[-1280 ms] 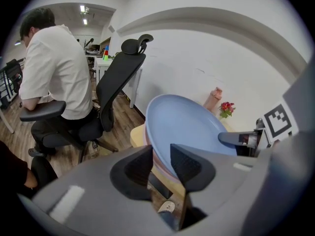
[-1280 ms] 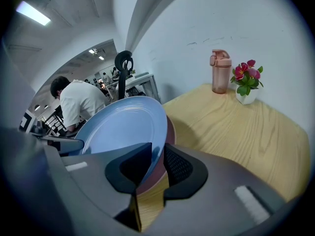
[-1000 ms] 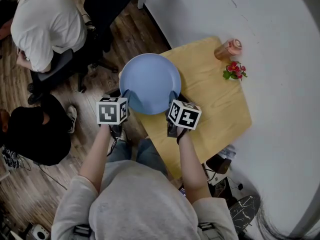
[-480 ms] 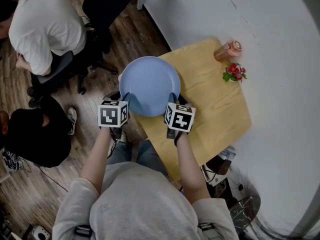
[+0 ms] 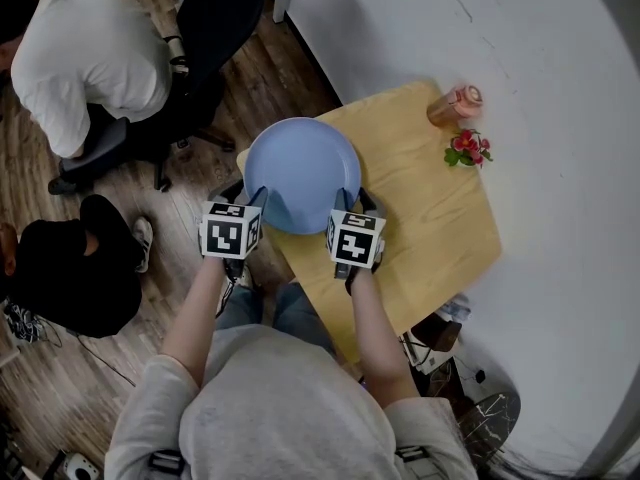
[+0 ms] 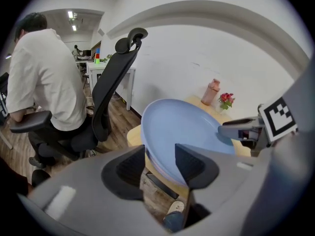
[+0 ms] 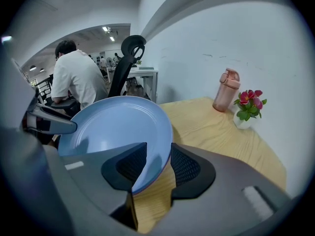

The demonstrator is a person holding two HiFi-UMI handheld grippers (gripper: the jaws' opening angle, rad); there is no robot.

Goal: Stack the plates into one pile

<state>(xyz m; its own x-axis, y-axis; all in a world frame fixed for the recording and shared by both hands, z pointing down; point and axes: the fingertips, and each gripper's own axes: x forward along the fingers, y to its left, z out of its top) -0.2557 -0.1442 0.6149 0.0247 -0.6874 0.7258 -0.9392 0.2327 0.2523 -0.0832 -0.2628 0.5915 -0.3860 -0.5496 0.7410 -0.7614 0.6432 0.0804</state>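
Observation:
A blue plate (image 5: 300, 173) lies on the near-left corner of the wooden table (image 5: 430, 198), part of it past the table's edge. My left gripper (image 5: 255, 196) straddles its left rim and my right gripper (image 5: 350, 200) its right rim. The left gripper view shows the blue plate (image 6: 187, 129) with its rim between the jaws of the left gripper (image 6: 160, 163), a gap beside it. It is the same in the right gripper view for the blue plate (image 7: 113, 127) and the right gripper (image 7: 158, 161). Both pairs of jaws have just been opening, and no pad presses on the rim.
A pink bottle (image 5: 455, 103) and a small pot of flowers (image 5: 468, 146) stand at the table's far edge by the white wall. A black office chair (image 5: 215, 28) and a seated person (image 5: 80, 53) are at the left, with another person (image 5: 70, 258) lower down.
Both grippers' jaws have spread apart around the plate's rim. The right gripper's marker cube has rolled and shifted slightly left. The plate stays at the table corner.

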